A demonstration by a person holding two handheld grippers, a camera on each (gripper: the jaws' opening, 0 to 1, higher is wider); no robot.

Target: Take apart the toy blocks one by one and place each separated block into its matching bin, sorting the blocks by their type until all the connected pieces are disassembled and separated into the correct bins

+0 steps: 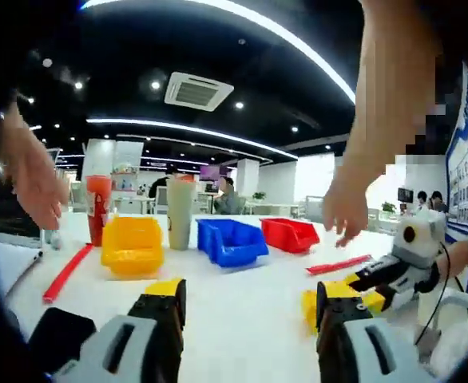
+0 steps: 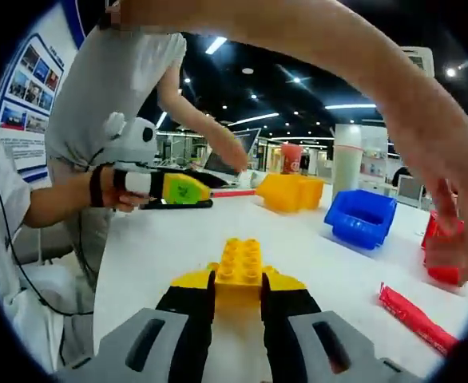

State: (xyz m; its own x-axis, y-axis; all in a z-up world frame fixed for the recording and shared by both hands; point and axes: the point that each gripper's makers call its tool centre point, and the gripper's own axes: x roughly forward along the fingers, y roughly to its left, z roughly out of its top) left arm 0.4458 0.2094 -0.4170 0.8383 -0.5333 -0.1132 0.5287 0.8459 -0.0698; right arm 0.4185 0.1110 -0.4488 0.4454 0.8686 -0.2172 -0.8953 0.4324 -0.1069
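Between the jaws of the right gripper (image 2: 237, 302) we find a yellow toy block (image 2: 240, 271), studs facing up, clamped on both sides by the yellow-tipped black fingers (image 2: 188, 313). It sits low over the white table (image 2: 162, 239).

In the left gripper view, the left gripper (image 1: 251, 307) stands with its jaws wide apart and nothing between them. Its right fingertip (image 1: 338, 297) lies close against the yellow block (image 1: 309, 309), which the right gripper (image 1: 360, 281) brings in from the right; we cannot tell whether they touch.

Beyond the grippers we note three bins in a row on the table: a yellow bin (image 1: 132, 244), a blue bin (image 1: 232, 241) and a red bin (image 1: 290, 234). Between the yellow and blue bins stands a tall grey cup (image 1: 179, 214); a red cup (image 1: 98, 207) stands just left of the yellow bin. A red stick (image 1: 67, 272) lies on the table left of the yellow bin, and a flat red piece (image 1: 339, 264) lies right of the red bin.

A bystander's hands hang over the table: one (image 1: 36, 177) at the left, one (image 1: 344, 206) above the red bin. In the right gripper view, that hand (image 2: 450, 191) reaches toward the red bin (image 2: 446, 254).
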